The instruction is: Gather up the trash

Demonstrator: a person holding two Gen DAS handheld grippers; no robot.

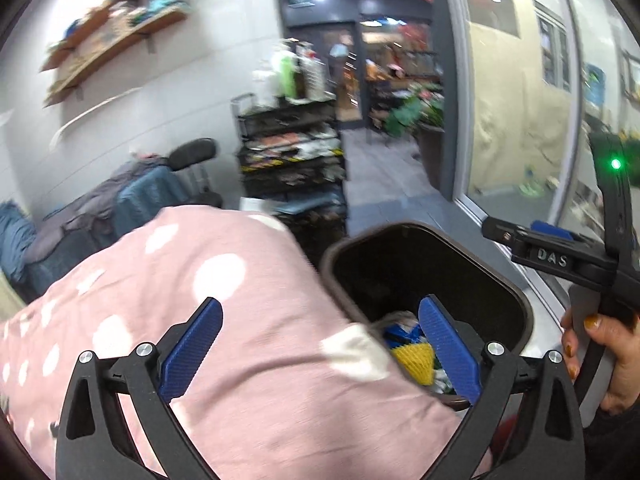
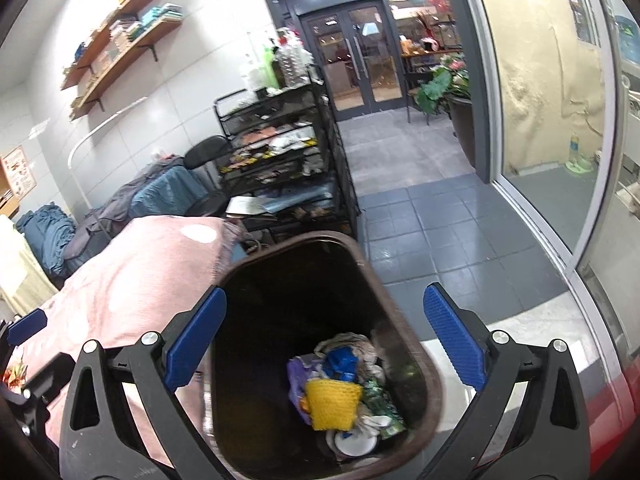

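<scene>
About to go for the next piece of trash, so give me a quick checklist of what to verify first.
1. Left tool open, nothing held: ok.
2. Right tool open, nothing held: ok.
3. Trash bin upright, mouth unobstructed: ok.
4. Dropped pieces inside the bin, yellow net on top: ok.
5. Pink spotted cover free of litter: cannot tell, only part shows.
6. Next piece of trash located: not ok, none in view.
</scene>
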